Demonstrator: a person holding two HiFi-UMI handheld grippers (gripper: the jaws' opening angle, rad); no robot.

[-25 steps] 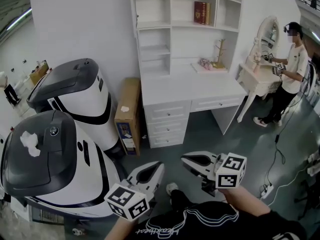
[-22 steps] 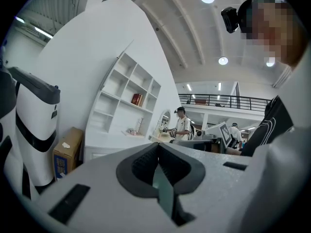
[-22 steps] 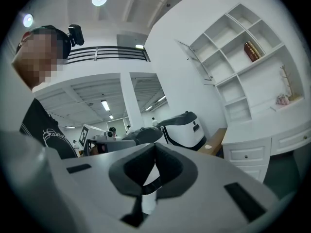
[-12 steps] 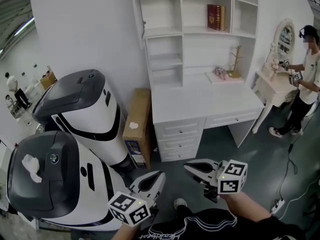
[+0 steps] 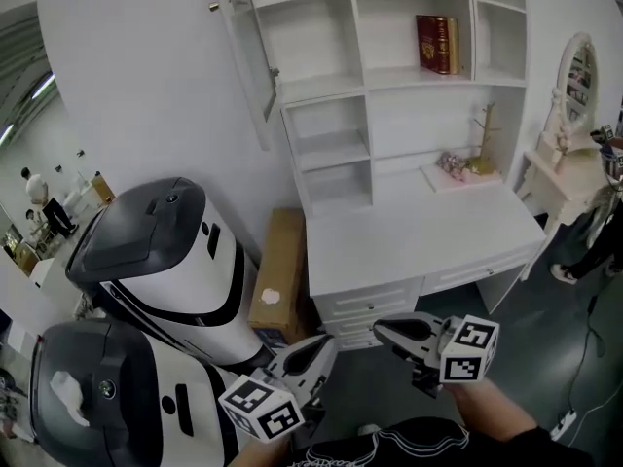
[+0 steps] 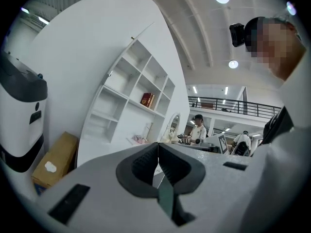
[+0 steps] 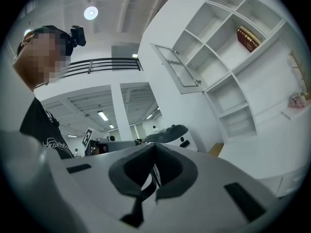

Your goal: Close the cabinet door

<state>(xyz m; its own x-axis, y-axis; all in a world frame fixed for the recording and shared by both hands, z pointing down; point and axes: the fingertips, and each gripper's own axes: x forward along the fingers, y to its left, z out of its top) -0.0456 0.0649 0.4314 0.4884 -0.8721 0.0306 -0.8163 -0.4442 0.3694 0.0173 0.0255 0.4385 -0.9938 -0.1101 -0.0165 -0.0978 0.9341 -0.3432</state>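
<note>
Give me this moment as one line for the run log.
cabinet door: open, untouched | left gripper: shut, empty | right gripper: shut, empty | both: low, short of desk

The head view looks steeply down from above the person, with the left gripper [image 5: 326, 343] and right gripper [image 5: 382, 326] at its lower edge and the white shelf unit [image 5: 336, 149] well beyond them. Each gripper view looks along its own jaws, which fill the near foreground, toward that unit. The right gripper view seems tilted. All three views share the red book [image 5: 433, 44]. The cardboard box [image 5: 280, 275] shows only in the head and left gripper views.
</note>
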